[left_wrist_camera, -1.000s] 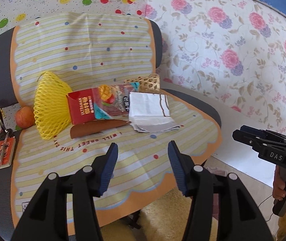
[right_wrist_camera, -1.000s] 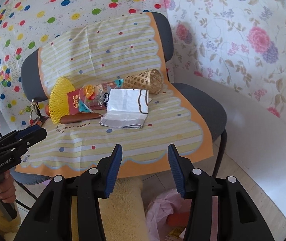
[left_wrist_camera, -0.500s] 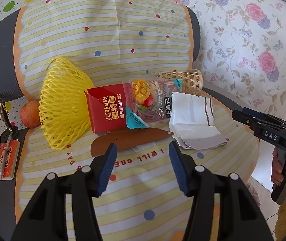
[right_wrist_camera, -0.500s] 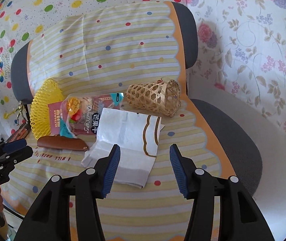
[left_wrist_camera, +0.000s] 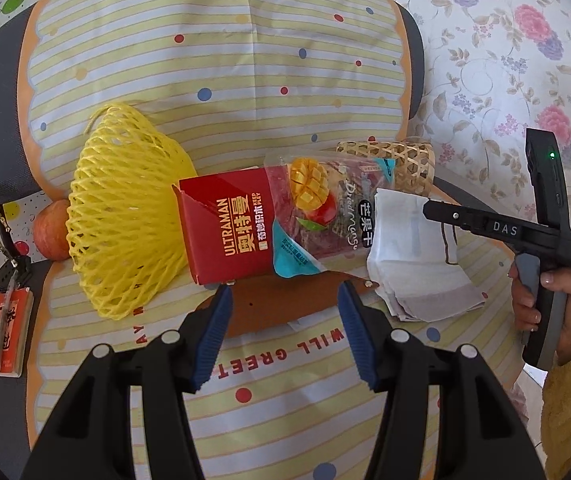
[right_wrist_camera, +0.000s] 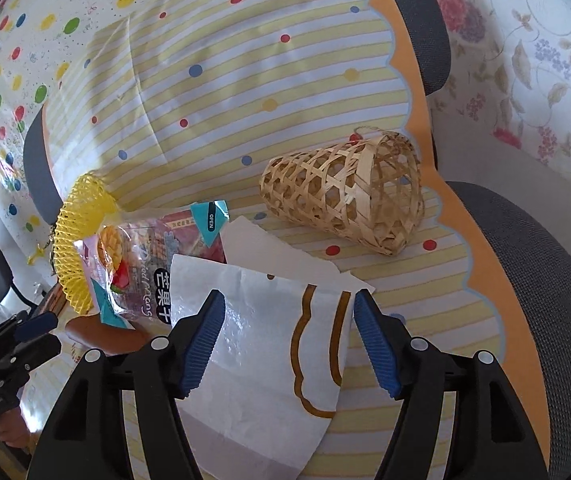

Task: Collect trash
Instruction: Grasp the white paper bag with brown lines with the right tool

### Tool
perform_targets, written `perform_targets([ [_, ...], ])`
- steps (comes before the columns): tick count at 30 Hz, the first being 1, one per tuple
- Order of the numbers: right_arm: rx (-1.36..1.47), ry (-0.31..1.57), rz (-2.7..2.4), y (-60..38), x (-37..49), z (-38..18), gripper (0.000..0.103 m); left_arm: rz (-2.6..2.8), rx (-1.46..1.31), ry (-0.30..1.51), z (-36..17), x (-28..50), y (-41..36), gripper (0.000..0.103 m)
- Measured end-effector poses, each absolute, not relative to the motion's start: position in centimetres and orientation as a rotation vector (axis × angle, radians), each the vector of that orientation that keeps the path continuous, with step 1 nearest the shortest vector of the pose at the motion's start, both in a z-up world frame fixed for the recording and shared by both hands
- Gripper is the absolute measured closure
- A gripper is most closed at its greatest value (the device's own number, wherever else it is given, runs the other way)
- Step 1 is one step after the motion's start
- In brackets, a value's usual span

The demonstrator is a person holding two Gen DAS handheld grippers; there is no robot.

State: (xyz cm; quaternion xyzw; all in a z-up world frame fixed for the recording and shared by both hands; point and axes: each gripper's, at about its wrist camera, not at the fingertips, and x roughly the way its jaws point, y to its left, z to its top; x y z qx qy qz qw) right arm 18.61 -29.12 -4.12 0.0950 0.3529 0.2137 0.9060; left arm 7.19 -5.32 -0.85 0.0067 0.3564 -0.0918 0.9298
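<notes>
Fingers (right_wrist_camera: pixel 373 344) above striped chair cover (right_wrist_camera: pixel 213 92)

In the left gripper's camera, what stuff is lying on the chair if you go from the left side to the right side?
Apple → yellow foam fruit net → red Ultraman box → dried mango bag → white paper bag → right hand-held gripper reaching in over it.

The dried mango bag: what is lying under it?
The dried mango bag lies partly on the red Ultraman box, and its right end overlaps the white paper bag. Whatever else is beneath it is covered.
</notes>
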Motion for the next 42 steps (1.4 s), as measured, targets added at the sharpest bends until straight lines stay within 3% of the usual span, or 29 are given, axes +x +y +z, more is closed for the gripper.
perform_targets([
  [3,0.15,0.708,0.501,-28.3,16.6,-3.3,0.051,-0.177,0.008,0.731,-0.9,6.9,-4.9,0.05],
  [13,-0.12,0.79,0.699,-24.5,5.9,-2.6,0.048,-0.16,-0.002,0.733,-0.8,5.1,-3.8,0.049],
  [15,-0.105,0.743,0.644,-25.0,5.8,-1.9,0.04,-0.16,-0.004,0.735,-0.8,4.9,-3.8,0.049],
  [22,0.044,0.764,0.463,-27.1,11.2,-4.2,0.039,-0.178,-0.004,0.749,-1.3,4.2,-4.4,0.049],
  [24,0.071,0.784,0.464,-27.2,12.4,-5.1,0.034,-0.181,-0.001,0.754,-1.6,4.0,-4.6,0.049],
  [30,0.137,0.77,0.495,-27.2,14.5,-4.7,0.035,-0.185,0.009,0.764,-2.0,4.0,-5.0,0.049],
  [35,0.2,0.867,0.583,-26.9,16.1,-6.0,0.042,-0.186,0.01,0.764,-2.0,3.9,-5.0,0.049],
  [42,0.123,0.899,0.681,-26.5,10.5,-5.6,0.043,-0.173,0.004,0.758,-1.9,3.3,-4.3,0.049],
])
